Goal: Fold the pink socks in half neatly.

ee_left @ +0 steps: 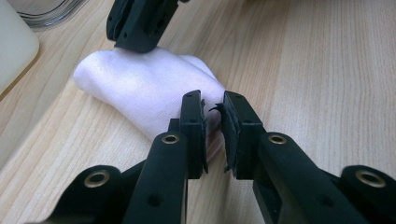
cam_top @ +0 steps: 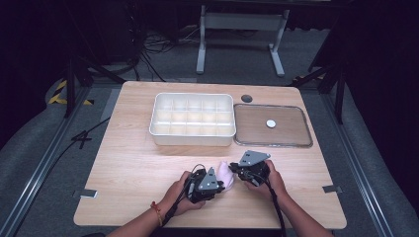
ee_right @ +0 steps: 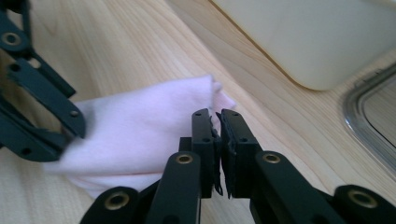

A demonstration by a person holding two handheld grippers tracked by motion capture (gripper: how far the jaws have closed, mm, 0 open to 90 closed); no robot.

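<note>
- Small white folded cloth (cam_top: 225, 173) lying on the light wooden table (cam_top: 128, 163), just in front of the white plastic compartment box (cam_top: 192, 119), between both hands.
- Left gripper (ee_left: 214, 122) pinching the near edge of that cloth, jaws almost together with fabric between the pads.
- Right gripper (ee_right: 217, 140) clamped on the cloth's opposite edge, jaws nearly closed on a thin fold.
- Clear-rimmed flat tray (cam_top: 272, 126) to the right of the box, small round white disc (cam_top: 271, 123) resting in it, well apart from the cloth.
</note>
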